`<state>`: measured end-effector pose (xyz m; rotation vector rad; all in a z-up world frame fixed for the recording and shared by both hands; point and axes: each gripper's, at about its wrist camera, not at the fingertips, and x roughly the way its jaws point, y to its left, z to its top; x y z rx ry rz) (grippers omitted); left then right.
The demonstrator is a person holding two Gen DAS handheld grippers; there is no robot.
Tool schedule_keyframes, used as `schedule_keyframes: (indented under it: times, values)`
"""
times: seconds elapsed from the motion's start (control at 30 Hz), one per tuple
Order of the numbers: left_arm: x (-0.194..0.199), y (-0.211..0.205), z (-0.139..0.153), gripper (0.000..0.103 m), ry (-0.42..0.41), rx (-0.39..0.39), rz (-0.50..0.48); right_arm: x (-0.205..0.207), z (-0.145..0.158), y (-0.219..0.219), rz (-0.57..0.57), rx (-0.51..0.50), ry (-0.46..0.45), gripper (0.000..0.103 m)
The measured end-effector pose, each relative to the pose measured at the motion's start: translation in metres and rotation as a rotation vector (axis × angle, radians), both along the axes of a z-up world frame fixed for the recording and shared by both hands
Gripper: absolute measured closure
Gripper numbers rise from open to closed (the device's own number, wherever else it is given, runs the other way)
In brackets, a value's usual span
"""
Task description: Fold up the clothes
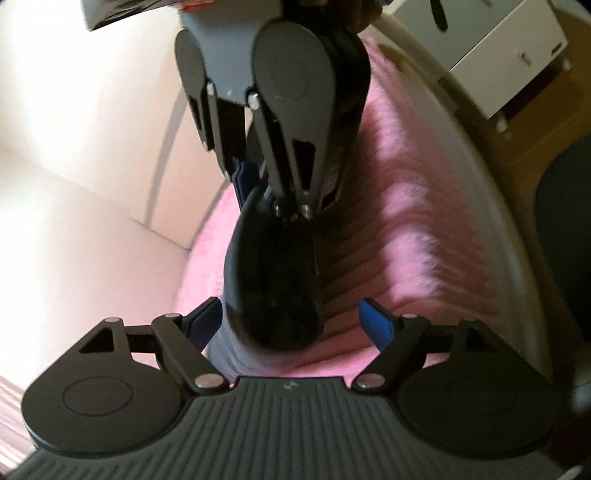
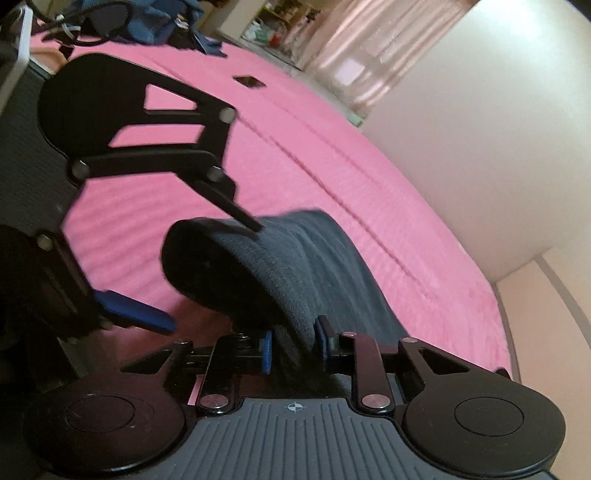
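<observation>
The right gripper (image 2: 293,347) has a firm pinch on the dark grey garment (image 2: 295,266): in the right wrist view its two blue pads (image 2: 266,350) sit close together with a fold of the cloth squeezed between them. From there the garment runs forward over the pink bedspread (image 2: 332,155), and its far end curls up and over into a rounded roll.

The left gripper (image 1: 291,325) is spread wide. In its own camera the blue pads (image 1: 376,321) stand far apart on either side of the garment's (image 1: 273,295) dark rolled end, and neither one presses on it. The same gripper (image 2: 207,277) shows in the right wrist view, coming in from the left, one blue finger (image 2: 136,312) low beside the roll and the thin black finger tip resting at the top of the fold.

In the left wrist view the right gripper (image 1: 255,192) reaches in from above, narrow jaws meeting at the garment's upper end. The bedspread (image 1: 399,192) lies beneath, ribbed and fuzzy, with a pale wall to the left and a white cabinet (image 1: 491,48) beyond the bed edge.

Far across the bed, a heap of blue clothes (image 2: 177,18) and black cables (image 2: 92,22) sits at the top, with a small dark square (image 2: 250,82) lying alone on the pink.
</observation>
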<state>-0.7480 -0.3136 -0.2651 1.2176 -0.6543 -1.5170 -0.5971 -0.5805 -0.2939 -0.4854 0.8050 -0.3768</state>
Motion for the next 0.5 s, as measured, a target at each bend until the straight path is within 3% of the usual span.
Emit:
schedule_keyframes:
  times: [0.17, 0.33, 0.37, 0.4, 0.43, 0.5]
  values:
    - [0.028, 0.014, 0.000, 0.024, -0.059, -0.029, 0.046, 0.021, -0.005, 0.023, 0.041, 0.015, 0.002, 0.084]
    - [0.046, 0.011, -0.009, 0.027, -0.076, 0.020, 0.011, 0.024, -0.022, 0.035, -0.010, 0.024, -0.017, 0.080]
    - [0.048, 0.009, -0.011, 0.037, -0.075, 0.033, -0.003, 0.021, -0.023, 0.039, -0.020, 0.020, -0.033, 0.075]
    - [0.050, 0.007, -0.010, 0.051, -0.063, 0.047, -0.002, 0.015, -0.024, 0.043, -0.035, 0.002, -0.049, 0.046]
    - [0.052, 0.004, -0.008, 0.055, -0.050, 0.060, 0.003, 0.007, -0.025, 0.047, -0.053, -0.023, -0.064, 0.014]
    - [0.058, 0.000, -0.001, 0.055, -0.002, 0.083, 0.013, -0.003, -0.030, 0.054, -0.068, -0.055, -0.050, 0.011]
